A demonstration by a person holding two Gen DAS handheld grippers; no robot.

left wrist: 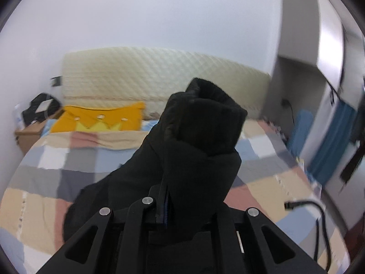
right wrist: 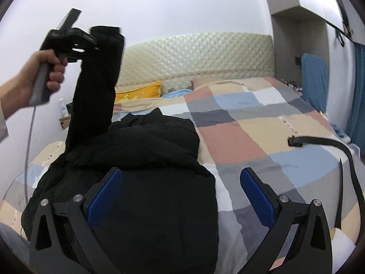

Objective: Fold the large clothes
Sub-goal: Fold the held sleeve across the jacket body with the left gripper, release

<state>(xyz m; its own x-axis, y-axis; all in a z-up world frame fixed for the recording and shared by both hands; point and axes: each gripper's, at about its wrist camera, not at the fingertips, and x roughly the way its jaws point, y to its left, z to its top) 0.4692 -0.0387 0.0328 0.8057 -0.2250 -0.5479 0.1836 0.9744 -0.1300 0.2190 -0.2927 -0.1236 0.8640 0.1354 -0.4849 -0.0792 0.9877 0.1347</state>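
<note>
1. Right gripper (right wrist: 181, 196): blue-padded fingers (right wrist: 105, 196) spread wide, nothing between the pads; hovers over the near part of the black padded jacket (right wrist: 148, 159).
2. Black padded jacket: body lies bunched on the checked bedspread (right wrist: 239, 141), at the bed's left half.
3. Left gripper (left wrist: 163, 207): fingers nearly together, pinching the jacket's sleeve (right wrist: 95, 86) fabric; held by a hand (right wrist: 49, 68), sleeve lifted clear of the bed, cuff uppermost.
4. Black strap (right wrist: 342, 143): on the bedspread, right, well apart.
5. Yellow cushion (left wrist: 98, 119) and quilted headboard (left wrist: 159, 77): far end.
</note>
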